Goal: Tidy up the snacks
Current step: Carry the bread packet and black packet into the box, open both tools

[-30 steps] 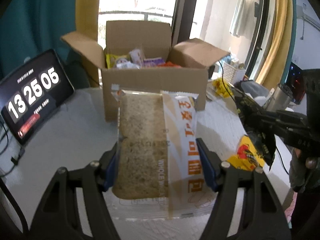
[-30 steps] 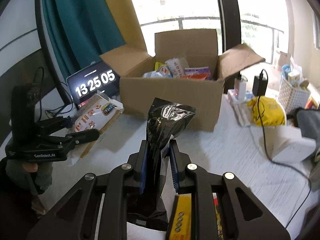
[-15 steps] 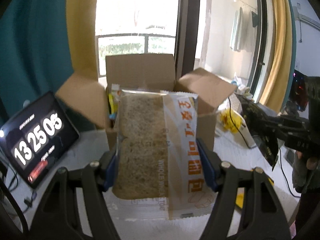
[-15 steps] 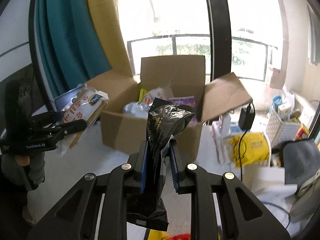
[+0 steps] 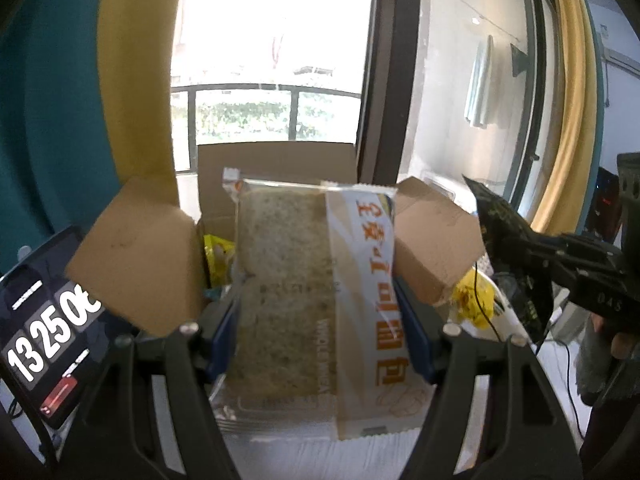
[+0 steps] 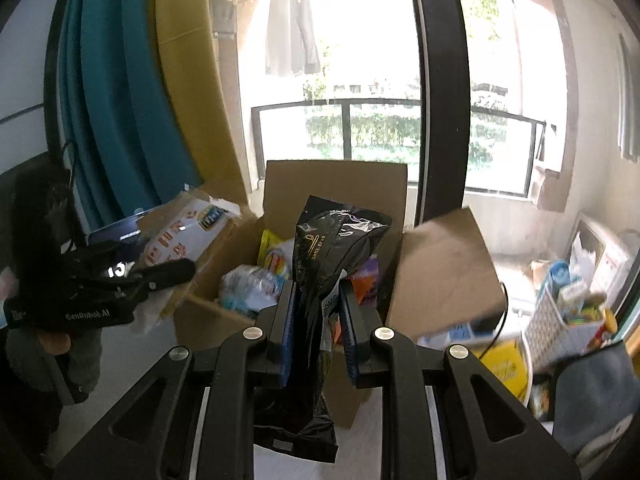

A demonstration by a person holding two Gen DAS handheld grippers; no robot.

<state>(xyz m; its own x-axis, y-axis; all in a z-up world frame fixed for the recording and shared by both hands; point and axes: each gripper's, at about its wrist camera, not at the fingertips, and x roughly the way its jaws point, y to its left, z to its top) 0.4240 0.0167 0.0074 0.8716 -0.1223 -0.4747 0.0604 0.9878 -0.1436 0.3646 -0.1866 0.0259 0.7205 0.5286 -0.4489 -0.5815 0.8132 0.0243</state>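
By the window, left gripper (image 5: 320, 332) clamps speckled bread pack (image 5: 308, 284); right gripper (image 6: 318, 320) pinches black pouch (image 6: 332, 256).

Bright daylight floods through a tall window (image 6: 376, 132) with a dark frame (image 6: 440, 92) and a black railing (image 5: 260, 90) outside, greenery beyond it. A teal curtain (image 6: 108, 92) and a yellow curtain (image 5: 136, 80) hang to its left. Another yellow curtain (image 5: 568, 92) hangs at the right. Pale cloth (image 6: 294, 28) hangs outside. The wall (image 5: 452, 80) is off-white.
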